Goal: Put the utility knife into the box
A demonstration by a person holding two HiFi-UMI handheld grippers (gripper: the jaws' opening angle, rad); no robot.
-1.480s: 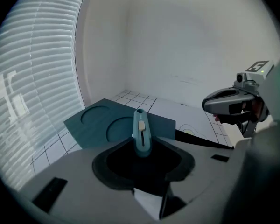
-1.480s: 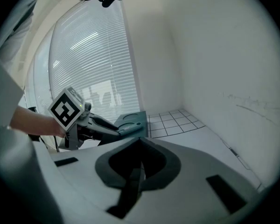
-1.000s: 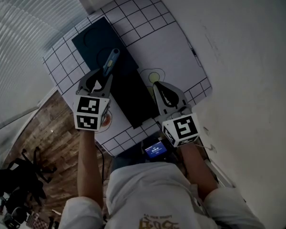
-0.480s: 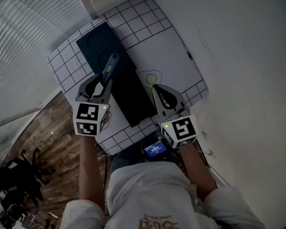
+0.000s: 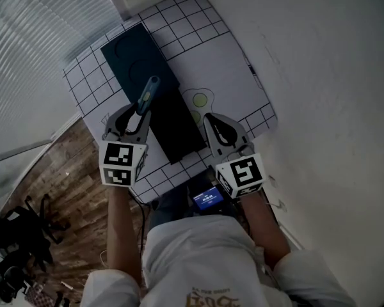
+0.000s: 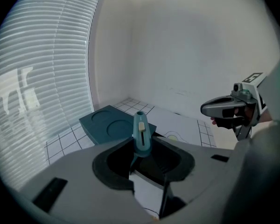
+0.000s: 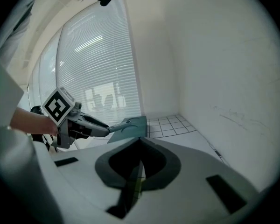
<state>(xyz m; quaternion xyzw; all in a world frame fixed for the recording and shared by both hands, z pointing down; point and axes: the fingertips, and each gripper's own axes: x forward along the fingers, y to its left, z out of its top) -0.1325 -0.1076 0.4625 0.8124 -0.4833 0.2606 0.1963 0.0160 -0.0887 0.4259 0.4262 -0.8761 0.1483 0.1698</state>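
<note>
My left gripper (image 5: 136, 112) is shut on the handle of a blue utility knife (image 5: 147, 93). The knife points away from me above the open dark box (image 5: 176, 130). In the left gripper view the knife (image 6: 141, 135) stands up between the jaws of the left gripper (image 6: 140, 154), with the box's teal lid (image 6: 107, 126) and its two round recesses beyond. My right gripper (image 5: 213, 118) hovers just right of the box, shut with nothing in it. The right gripper (image 7: 140, 143) shows its jaws meeting in its own view.
The box and lid (image 5: 133, 55) lie on a white mat with a black grid (image 5: 227, 62) and a yellow-green circle print (image 5: 201, 100). A wall runs along the right, window blinds along the left. A small device with a blue screen (image 5: 208, 199) sits at the near edge.
The view has shifted a little. My left gripper, still holding the knife, has drifted slightly nearer to me over the box. The right gripper has barely moved.
</note>
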